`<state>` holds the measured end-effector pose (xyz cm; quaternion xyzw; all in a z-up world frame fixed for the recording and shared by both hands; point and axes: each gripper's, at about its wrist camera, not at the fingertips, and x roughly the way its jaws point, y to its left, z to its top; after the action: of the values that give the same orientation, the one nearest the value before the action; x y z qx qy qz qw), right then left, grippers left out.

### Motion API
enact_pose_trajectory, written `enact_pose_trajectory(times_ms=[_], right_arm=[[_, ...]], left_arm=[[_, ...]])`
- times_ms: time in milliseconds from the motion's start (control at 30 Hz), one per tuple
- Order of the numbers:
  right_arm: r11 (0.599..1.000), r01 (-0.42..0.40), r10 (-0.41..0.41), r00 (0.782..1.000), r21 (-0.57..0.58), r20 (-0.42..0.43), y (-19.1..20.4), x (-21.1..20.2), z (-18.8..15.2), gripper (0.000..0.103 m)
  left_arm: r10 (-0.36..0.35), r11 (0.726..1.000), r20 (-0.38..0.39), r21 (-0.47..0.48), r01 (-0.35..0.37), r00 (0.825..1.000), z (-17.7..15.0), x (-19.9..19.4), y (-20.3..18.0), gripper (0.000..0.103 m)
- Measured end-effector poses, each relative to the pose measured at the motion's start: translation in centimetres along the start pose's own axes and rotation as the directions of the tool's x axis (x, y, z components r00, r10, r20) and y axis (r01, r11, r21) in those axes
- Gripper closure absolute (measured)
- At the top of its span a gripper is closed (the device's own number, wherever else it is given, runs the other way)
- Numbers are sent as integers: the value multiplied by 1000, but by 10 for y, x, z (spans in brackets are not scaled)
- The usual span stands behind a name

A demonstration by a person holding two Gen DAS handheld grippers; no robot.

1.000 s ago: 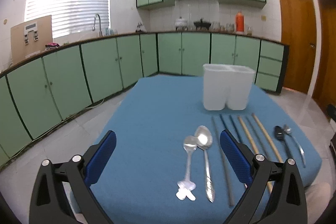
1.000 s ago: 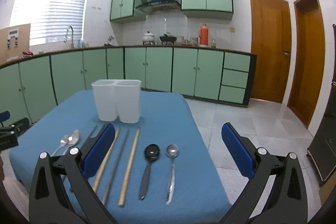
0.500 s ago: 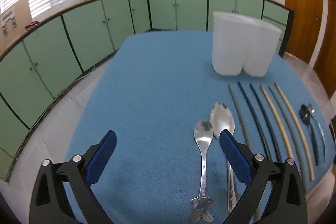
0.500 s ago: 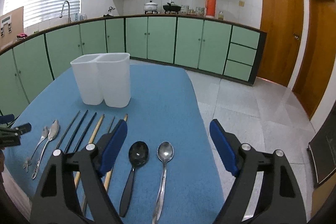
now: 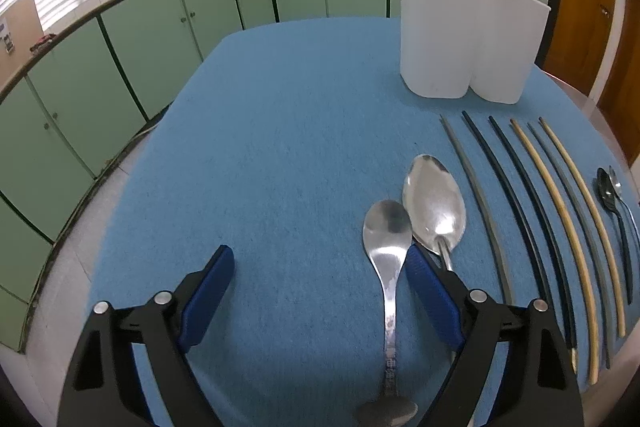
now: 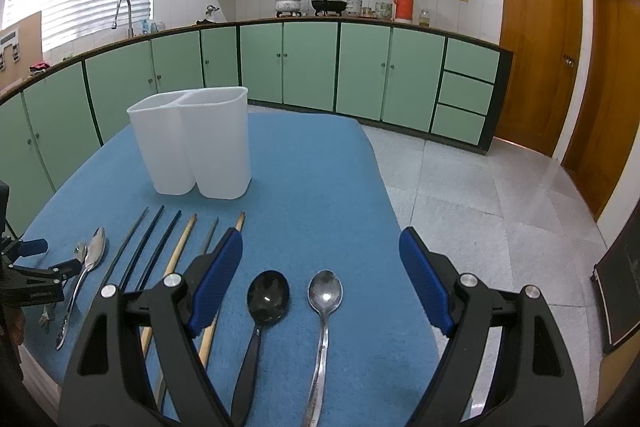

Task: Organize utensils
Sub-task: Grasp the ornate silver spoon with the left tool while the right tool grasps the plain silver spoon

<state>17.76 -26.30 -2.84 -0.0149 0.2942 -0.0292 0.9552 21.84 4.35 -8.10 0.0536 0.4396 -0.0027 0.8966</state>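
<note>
Two spoons (image 6: 294, 297) lie between the open right gripper (image 6: 320, 259) — nothing gripped.

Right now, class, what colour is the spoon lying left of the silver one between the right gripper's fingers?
Black spoon, clearest in the right wrist view.

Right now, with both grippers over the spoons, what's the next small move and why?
Probably lower the left gripper, whose jaws are closing, until its pads straddle the small silver spoon's handle. That spoon lies flat between the jaws, untouched, and the white holder stands ready beyond it.
</note>
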Motion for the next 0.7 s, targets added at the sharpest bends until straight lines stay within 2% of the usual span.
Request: enact_pose_trajectory(times_ms=[167, 267, 467, 567, 633, 667, 700], right_arm=[[1000, -6, 6, 1000, 3, -6, 3, 6, 0, 25], [1000, -4, 4, 1000, 0, -8, 4, 10, -1, 25], [1000, 7, -7, 1000, -4, -26, 2, 20, -2, 25], [1000, 15, -15, 999, -11, -30, 0, 23, -2, 25], [1000, 20, -21, 999, -17, -34, -2, 25, -3, 25], [1000, 21, -22, 999, -20, -35, -3, 25, -3, 25], [1000, 21, -22, 999, -23, -37, -4, 26, -3, 25]], left_arm=[[28, 1000, 13, -13, -28, 1000, 4, 3, 10, 18], [-1, 999, 27, -38, 2, 1000, 8, 1, 13, 18], [-10, 999, 15, -42, 11, 1000, 15, 13, 10, 19], [-39, 998, 18, -51, 40, 999, 15, 15, 11, 32], [-65, 997, 25, -45, 66, 998, 18, 14, 10, 53], [-81, 995, 25, -48, 83, 996, 19, 14, 10, 59], [-103, 993, 25, -50, 104, 994, 21, 14, 11, 69]])
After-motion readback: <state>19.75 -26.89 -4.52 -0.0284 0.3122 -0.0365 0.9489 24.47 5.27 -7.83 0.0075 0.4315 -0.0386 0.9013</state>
